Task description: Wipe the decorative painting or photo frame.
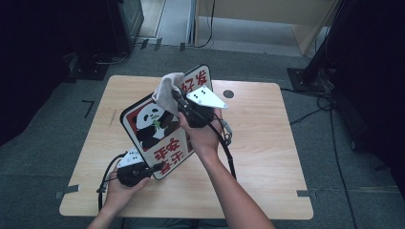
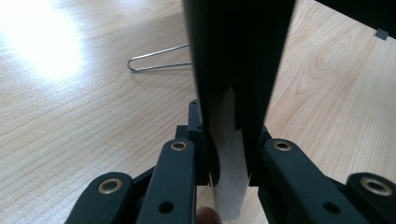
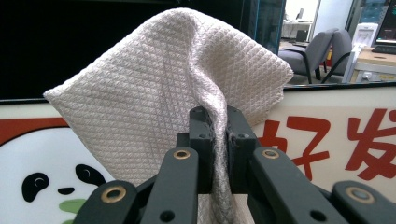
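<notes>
Cloth (image 3: 154, 107): pale, diamond-woven, pinched.

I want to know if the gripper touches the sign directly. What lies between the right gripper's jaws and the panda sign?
The cloth: the right gripper pinches it, and it hangs before the panda sign, seen in the right gripper view.

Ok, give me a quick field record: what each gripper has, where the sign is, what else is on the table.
left gripper: shut on the sign's lower edge
right gripper: shut on cloth, cloth against the sign face
sign: panda picture, red characters, held tilted above the table
table: light wood; wire clip lying on it
</notes>
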The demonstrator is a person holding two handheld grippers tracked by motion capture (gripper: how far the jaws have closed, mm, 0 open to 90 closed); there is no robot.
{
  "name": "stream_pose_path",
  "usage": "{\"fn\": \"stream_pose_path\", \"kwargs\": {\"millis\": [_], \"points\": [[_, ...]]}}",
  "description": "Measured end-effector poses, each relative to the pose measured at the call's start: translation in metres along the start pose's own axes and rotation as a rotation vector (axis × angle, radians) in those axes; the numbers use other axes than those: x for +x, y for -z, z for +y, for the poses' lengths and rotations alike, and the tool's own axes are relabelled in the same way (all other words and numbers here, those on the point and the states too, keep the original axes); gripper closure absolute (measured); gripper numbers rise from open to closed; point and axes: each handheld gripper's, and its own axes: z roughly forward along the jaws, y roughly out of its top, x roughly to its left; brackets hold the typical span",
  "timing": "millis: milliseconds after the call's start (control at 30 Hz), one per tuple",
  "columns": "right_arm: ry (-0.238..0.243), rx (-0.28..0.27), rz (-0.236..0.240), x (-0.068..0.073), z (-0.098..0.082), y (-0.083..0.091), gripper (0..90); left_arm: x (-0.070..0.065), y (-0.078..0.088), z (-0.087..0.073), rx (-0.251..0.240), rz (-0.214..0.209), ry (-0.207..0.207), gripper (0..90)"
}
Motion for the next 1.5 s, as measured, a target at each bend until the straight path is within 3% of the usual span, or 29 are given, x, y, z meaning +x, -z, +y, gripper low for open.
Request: {"fn": "stream_pose_path", "kwargs": {"millis": [267, 1033, 1500], "points": [[-0.005, 0.04, 0.002, -0.006, -0.021, 0.001, 83.9, 0.0, 0.0, 0.0, 0.0, -0.001, 0.002, 80.3], [-0.08, 0.224, 0.016, -0.004, -0.128, 0.022, 83.8, 0.0, 0.0, 0.0, 0.002, 0.003, -0.002, 80.3], [-0.121, 0.352, 0.026, -0.005, -0.164, 0.027, 83.7, 0.0, 0.0, 0.0, 0.001, 0.004, -0.001, 80.3]]}}
